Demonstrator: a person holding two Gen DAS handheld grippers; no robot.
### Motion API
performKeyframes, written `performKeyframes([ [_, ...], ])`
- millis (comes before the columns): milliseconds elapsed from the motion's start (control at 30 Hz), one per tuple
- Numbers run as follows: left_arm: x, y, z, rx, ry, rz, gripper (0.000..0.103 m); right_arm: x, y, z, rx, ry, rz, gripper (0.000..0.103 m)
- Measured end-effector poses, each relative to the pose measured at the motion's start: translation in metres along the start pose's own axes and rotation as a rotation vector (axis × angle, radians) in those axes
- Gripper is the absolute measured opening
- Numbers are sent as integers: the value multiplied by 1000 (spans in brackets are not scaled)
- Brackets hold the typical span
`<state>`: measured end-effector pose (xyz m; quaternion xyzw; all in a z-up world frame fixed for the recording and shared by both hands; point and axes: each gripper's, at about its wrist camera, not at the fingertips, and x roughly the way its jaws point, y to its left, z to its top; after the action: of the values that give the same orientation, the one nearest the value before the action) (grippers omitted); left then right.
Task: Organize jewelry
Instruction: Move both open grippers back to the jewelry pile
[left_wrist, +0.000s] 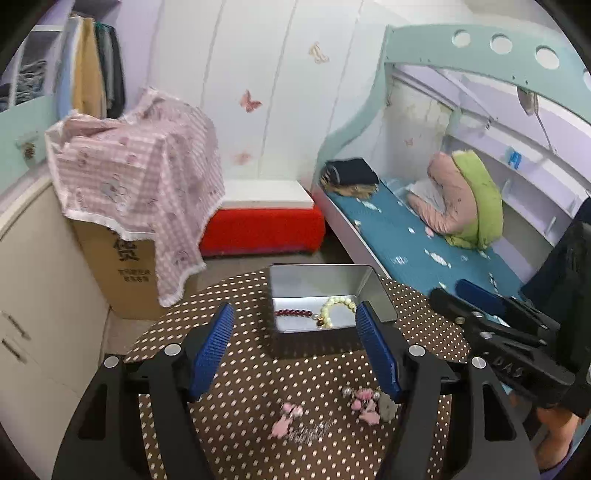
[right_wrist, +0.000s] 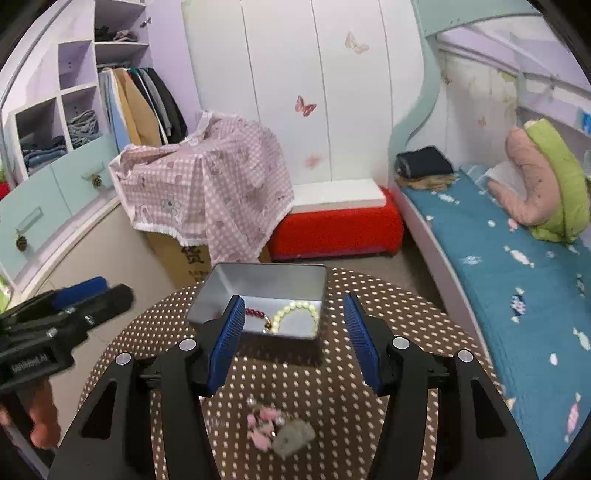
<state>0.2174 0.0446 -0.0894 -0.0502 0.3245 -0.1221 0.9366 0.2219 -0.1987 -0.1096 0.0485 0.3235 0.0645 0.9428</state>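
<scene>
An open rectangular silver tin (left_wrist: 373, 295) holds a dark red bead bracelet (left_wrist: 293, 314) beside a cream pearl bracelet (left_wrist: 338, 306); pink flower-shaped trinkets (left_wrist: 364, 402) lie blurred on the polka-dot desk (left_wrist: 314, 373) nearby.

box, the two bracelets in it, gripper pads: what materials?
Box: looks like thin metal, likely tin; dull silver walls with soft reflections. Red bracelet: glossy dark red beads, glass or stone, can't tell. Pale bracelet: cream pearl-like beads, possibly plastic or jade. Hand-held gripper pads: blue, finely ribbed, probably rubber or printed plastic.

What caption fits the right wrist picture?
Open right gripper hovers before a metal tin holding two bracelets, pink jewelry waiting below.
</scene>
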Motion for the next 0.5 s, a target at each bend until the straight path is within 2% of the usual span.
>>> performKeyframes([
  [100,-20,3,-14,-11,-38,38,75,-28,2,-12,-20,-36,-29,58],
  [200,-32,5,-31,-8,-49,73,75,-48,1,-25,-33,-56,-56,60],
  [267,-36,9,-42,-16,-42,99,75,-55,0,-33,-31,-57,-73,61],
  [367,-36,16,-58,-28,-13,97,75,-60,-3,-46,-23,-42,-81,61],
  [500,-22,22,-74,-36,41,112,75,-55,-9,-62,-11,-1,-83,61],
])
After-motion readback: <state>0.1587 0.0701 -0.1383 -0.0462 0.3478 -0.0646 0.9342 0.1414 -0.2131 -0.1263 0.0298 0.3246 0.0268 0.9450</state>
